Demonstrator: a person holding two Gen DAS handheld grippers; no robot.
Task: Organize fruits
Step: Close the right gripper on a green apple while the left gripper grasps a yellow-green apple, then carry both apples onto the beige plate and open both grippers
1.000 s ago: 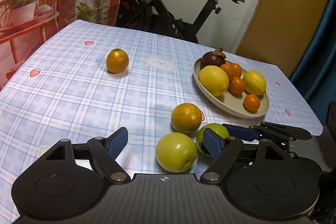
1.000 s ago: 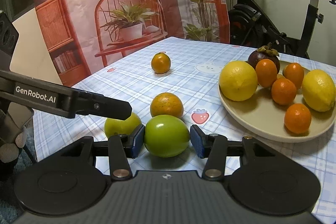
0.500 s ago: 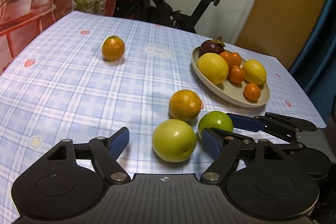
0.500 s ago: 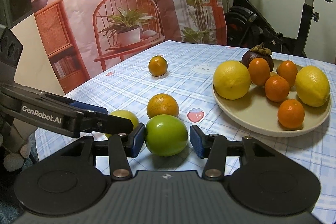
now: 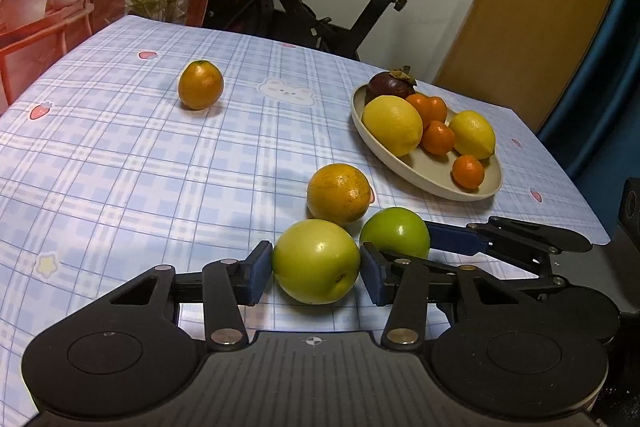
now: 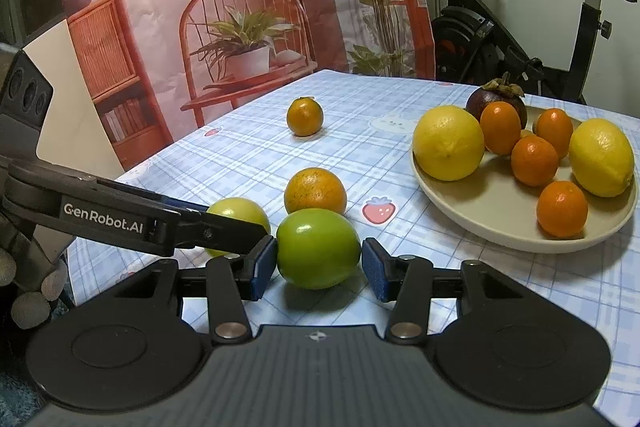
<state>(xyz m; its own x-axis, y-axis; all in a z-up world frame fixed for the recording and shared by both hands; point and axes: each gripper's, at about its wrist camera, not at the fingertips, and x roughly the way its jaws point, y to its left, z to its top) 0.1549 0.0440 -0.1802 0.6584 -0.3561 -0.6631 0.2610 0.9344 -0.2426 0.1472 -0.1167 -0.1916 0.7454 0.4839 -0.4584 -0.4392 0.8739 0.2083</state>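
Note:
On the blue plaid tablecloth lie a yellow-green fruit (image 5: 316, 261) and a darker green fruit (image 5: 394, 233) side by side. My left gripper (image 5: 316, 269) has its jaws closing, and both blue pads touch the yellow-green fruit's sides. My right gripper (image 6: 319, 263) is shut on the green fruit (image 6: 318, 247), which rests on the cloth. A speckled orange (image 5: 339, 193) sits just behind both fruits. The beige plate (image 5: 420, 179) to the right holds two lemons, a mangosteen and several small oranges.
A small orange (image 5: 200, 85) lies alone towards the far left of the table. An exercise bike (image 5: 320, 7) stands behind the table's far edge. One finger of my left gripper (image 6: 160, 223) crosses the right wrist view beside the green fruit.
The left gripper's jaws have come in from wide apart until the pads meet the yellow-green fruit. The right gripper and the green fruit have kept still.

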